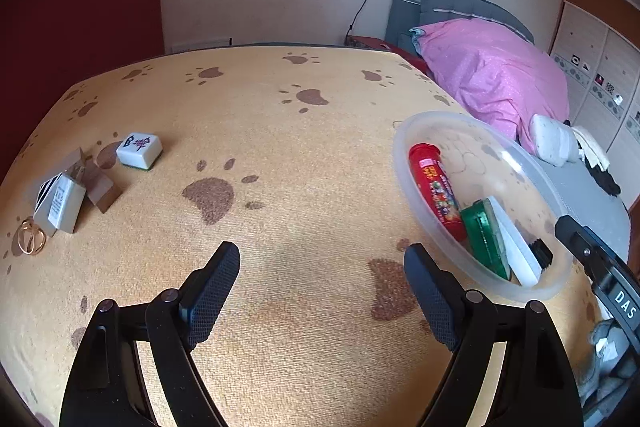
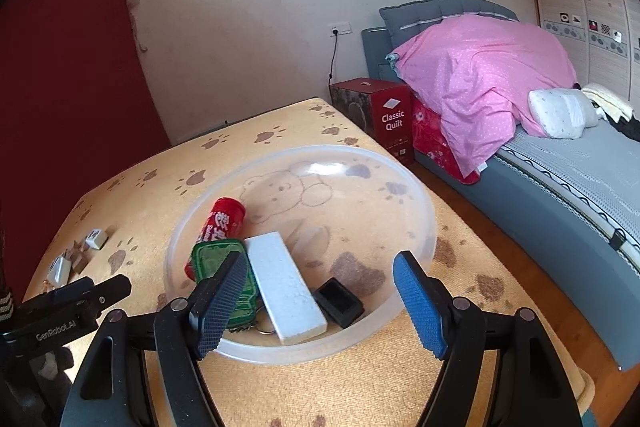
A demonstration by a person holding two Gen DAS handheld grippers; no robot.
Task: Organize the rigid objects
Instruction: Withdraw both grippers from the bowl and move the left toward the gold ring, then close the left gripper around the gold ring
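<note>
A clear plastic bowl (image 2: 416, 203) (image 1: 404, 143) on the paw-print cloth holds a red can (image 2: 224, 223) (image 1: 434, 187), a green case (image 2: 216, 259) (image 1: 482, 231), a white block (image 2: 284, 287) (image 1: 516, 247) and a small black box (image 2: 340, 301). My right gripper (image 2: 320, 269) hovers open over the bowl's near rim, nothing between its fingers. My left gripper (image 1: 322, 259) is open above bare cloth, left of the bowl. Far left lie a mahjong tile (image 1: 139, 146) (image 2: 96, 238), a small white box (image 1: 60, 205) (image 2: 58, 269), brown cardboard pieces (image 1: 100, 187) and a gold ring (image 1: 30, 237).
The table (image 1: 304, 155) drops off at its right edge toward a bed with a pink quilt (image 2: 480, 79). A red carton (image 2: 384, 115) stands on the floor beyond the table. The other gripper's body (image 2: 64, 307) shows at left in the right wrist view.
</note>
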